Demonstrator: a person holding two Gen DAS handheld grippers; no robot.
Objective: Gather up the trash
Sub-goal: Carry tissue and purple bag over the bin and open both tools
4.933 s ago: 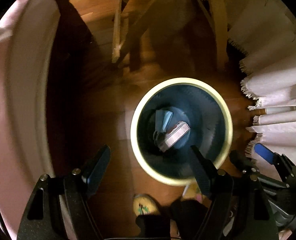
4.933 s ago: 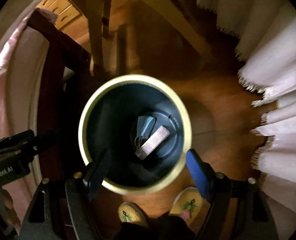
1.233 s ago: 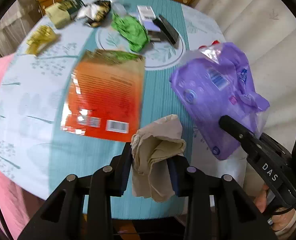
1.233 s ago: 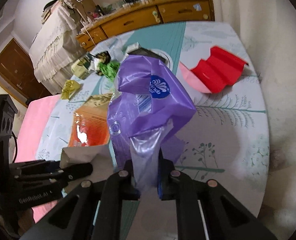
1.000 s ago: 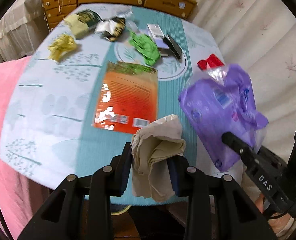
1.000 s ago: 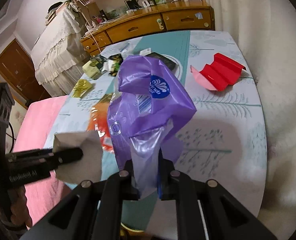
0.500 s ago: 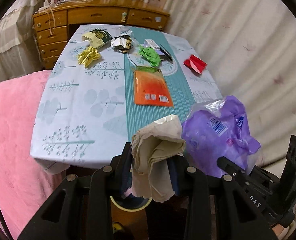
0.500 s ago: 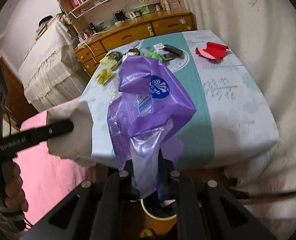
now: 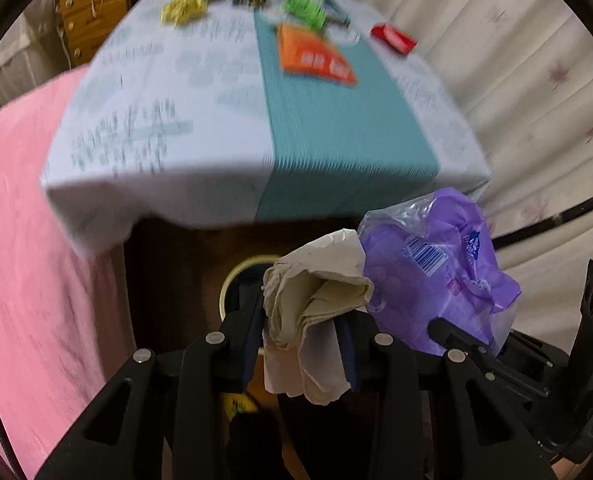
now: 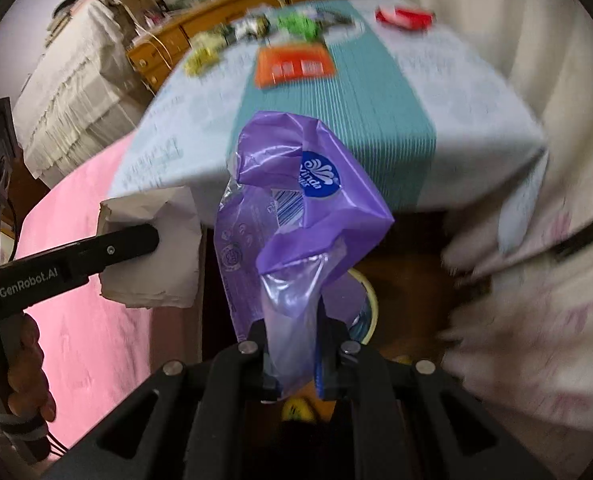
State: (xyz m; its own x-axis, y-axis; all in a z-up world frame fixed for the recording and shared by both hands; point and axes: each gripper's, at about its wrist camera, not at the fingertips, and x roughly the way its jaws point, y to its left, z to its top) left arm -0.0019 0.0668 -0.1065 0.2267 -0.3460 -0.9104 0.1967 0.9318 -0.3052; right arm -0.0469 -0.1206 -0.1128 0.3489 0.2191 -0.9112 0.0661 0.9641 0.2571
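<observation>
Left gripper (image 9: 302,340): crumpled paper (image 9: 316,304) is being clamped between its fingers. Right gripper (image 10: 294,354): purple bag (image 10: 296,216) is being pinched by its clear end. Both are being held off the table's (image 9: 168,128) near edge, above a yellow-rimmed bin (image 9: 236,280). Orange packet (image 9: 314,58) is lying mid-table.

A crumpled beige paper (image 9: 316,296) hangs pinched in the left hand-held gripper (image 9: 300,344). At its 3 o'clock, a purple plastic bag (image 10: 296,208) is clamped by its clear end, above the yellow-rimmed bin (image 9: 240,268).
</observation>
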